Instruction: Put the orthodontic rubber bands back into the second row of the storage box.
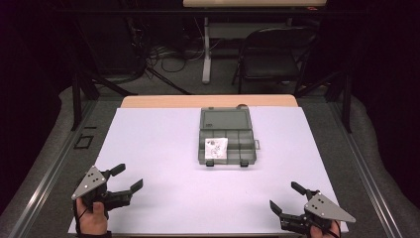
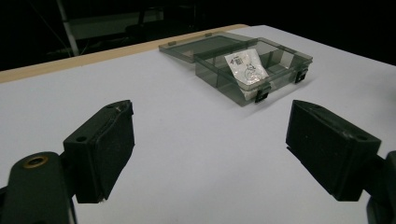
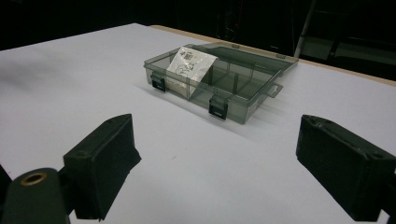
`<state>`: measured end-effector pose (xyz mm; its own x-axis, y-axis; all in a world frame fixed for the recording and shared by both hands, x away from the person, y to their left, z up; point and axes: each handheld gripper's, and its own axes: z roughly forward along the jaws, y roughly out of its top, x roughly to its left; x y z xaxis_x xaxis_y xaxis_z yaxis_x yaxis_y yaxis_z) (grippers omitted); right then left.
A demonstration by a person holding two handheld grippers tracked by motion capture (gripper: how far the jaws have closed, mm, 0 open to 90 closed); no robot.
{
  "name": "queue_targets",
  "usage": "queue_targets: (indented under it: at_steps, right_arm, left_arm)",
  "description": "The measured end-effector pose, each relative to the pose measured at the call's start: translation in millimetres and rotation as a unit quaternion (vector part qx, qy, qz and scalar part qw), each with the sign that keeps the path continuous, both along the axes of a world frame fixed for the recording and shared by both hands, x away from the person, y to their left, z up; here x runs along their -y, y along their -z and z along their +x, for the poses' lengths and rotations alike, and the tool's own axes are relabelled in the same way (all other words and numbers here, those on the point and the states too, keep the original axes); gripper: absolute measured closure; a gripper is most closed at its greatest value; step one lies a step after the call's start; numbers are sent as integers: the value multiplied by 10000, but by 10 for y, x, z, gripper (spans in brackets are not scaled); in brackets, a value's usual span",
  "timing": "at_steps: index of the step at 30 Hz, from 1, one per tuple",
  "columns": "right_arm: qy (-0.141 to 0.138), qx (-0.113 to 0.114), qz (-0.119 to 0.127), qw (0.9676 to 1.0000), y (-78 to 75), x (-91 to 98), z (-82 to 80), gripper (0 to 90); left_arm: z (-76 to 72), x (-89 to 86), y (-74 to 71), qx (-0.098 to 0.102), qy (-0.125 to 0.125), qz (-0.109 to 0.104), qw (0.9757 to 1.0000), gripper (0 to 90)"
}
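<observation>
Nearest, the left tongs and right tongs are held low over the white tabletop, both wide open and empty. Farther off, mid-tabletop, the box is seen with its lid laid flat behind, a small bag propped in a front compartment. The light box is likely to be pushed or tipped if only one side is nudged, and the slick bag could be pinched poorly and dropped.

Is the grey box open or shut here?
Open: the lid lies flat behind the box, and a small packet leans inside a compartment.
</observation>
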<state>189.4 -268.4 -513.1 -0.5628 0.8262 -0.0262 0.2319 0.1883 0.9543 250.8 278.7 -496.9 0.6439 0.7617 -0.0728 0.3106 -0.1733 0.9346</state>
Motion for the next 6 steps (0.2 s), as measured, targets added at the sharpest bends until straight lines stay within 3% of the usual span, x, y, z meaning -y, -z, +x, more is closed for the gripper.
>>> queue_targets:
  at_steps: [6]
  right_arm:
    - [-5, 15, 14, 10000, 4, 4, 5, 115]
  left_arm:
    - [2, -3, 5, -8, -60, 56, 10000, 154]
